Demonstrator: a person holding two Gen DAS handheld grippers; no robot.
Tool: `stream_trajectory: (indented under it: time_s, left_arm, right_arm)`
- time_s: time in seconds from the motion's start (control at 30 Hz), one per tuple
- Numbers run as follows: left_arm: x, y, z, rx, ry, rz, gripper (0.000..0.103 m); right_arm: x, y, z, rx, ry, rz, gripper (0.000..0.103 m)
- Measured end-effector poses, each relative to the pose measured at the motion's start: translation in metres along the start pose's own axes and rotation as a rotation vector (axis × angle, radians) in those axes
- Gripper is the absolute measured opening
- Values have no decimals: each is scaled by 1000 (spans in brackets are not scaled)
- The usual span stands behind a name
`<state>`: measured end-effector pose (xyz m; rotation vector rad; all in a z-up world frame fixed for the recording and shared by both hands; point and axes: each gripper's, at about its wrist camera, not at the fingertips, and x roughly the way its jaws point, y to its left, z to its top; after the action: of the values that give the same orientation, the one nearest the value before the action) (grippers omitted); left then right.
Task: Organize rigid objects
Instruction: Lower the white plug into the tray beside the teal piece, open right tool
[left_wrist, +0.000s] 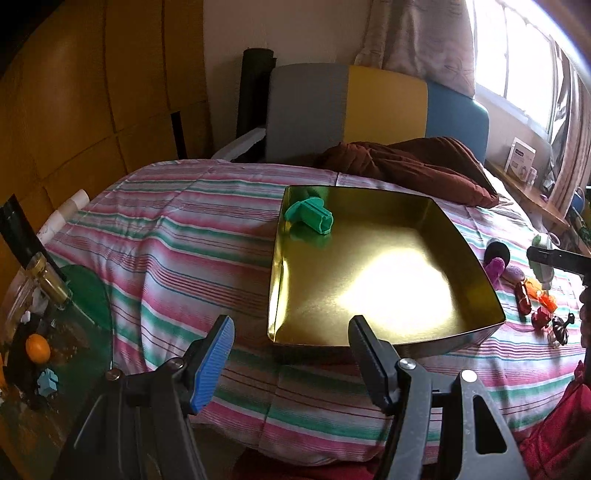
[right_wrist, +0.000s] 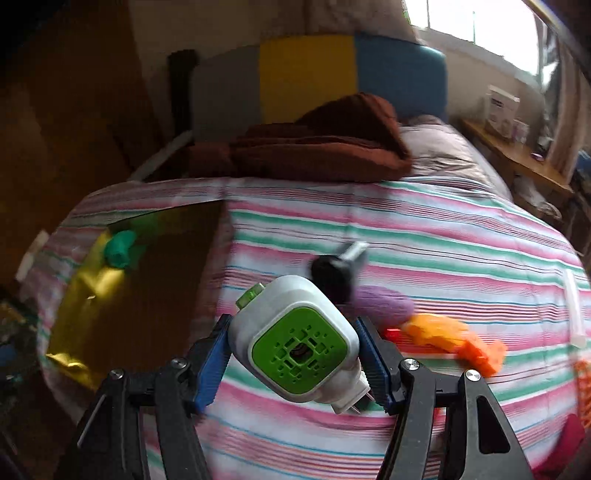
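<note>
Right wrist view: the right gripper (right_wrist: 293, 363) clamps the white-and-green plug-in device (right_wrist: 295, 339) by its smooth, hard flanks, lifted right of the gold tin (right_wrist: 110, 306); light and probably slippery, so a grip across the middle suits. Beside the tin, the left gripper (left_wrist: 291, 354) gapes empty.

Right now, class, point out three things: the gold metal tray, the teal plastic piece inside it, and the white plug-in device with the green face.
gold metal tray (left_wrist: 388, 273): left wrist view, bare floor.
teal plastic piece (left_wrist: 309, 215): left wrist view, body.
white plug-in device (right_wrist: 299, 347): right wrist view, green face.
</note>
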<state>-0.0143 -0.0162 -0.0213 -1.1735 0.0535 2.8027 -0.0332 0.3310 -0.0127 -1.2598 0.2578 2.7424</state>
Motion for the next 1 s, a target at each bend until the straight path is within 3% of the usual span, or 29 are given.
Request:
stream_trajectory:
  time_s: [0.33,0.6,1.0]
  left_arm:
    - [4,16,-2,-30,13,15,65]
    - [9,28,-5,-44,20,27,65]
    - [19,48,-10,-84,32,34,65]
  right_arm:
    - [29,114,-1,-149,126,209,65]
    - [85,190,3,-123,301,340,65]
    - [120,232,14,-83,369,345,65]
